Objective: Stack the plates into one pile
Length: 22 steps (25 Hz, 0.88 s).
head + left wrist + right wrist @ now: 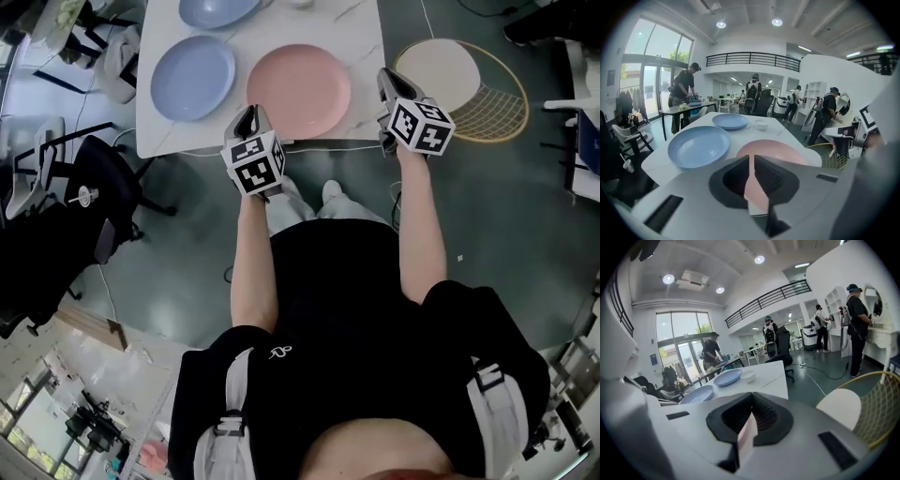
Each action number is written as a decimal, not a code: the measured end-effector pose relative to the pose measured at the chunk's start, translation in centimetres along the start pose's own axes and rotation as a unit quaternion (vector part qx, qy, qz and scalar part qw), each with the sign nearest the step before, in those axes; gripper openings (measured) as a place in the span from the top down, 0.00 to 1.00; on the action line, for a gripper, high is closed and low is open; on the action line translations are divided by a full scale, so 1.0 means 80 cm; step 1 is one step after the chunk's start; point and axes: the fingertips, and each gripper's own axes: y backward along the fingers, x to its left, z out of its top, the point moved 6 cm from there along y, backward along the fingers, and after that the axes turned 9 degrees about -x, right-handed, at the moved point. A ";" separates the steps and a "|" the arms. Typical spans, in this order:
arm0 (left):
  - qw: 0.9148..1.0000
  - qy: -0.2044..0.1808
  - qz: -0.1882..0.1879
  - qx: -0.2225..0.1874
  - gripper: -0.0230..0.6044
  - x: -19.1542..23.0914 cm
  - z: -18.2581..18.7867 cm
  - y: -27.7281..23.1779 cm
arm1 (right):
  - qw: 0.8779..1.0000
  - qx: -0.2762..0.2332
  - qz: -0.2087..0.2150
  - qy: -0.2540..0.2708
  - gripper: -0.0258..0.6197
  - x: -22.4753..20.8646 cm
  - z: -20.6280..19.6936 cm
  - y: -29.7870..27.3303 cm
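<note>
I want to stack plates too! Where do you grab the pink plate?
Take the pink plate by its thin raised rim on the side nearest you, coming in low from the table's front edge. It lies flat, so probably only the rim gives jaws something to pinch, and the left gripper sits right by that side.

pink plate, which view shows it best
The head view: the pink plate shows whole from above on the table. The left gripper view shows it low and partly hidden; the right gripper view shows only a pink sliver.
</note>
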 end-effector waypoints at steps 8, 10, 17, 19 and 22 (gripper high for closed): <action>0.998 -0.012 -0.009 0.065 0.77 0.025 -0.010 -0.044 | 0.998 0.056 0.000 -0.015 0.82 0.014 -0.041 -0.038; 0.997 -0.005 -0.009 0.081 0.76 0.037 -0.022 -0.049 | 0.997 0.073 -0.001 -0.021 0.81 0.019 -0.059 -0.046; 0.992 -0.018 -0.012 0.128 0.76 0.043 -0.051 -0.070 | 0.993 0.112 -0.010 -0.036 0.78 0.021 -0.094 -0.054; 0.990 -0.018 -0.015 0.139 0.76 0.040 -0.055 -0.073 | 0.992 0.122 -0.010 -0.038 0.78 0.022 -0.100 -0.052; 0.988 -0.013 -0.022 0.153 0.76 0.036 -0.060 -0.081 | 0.990 0.134 -0.011 -0.038 0.78 0.023 -0.105 -0.055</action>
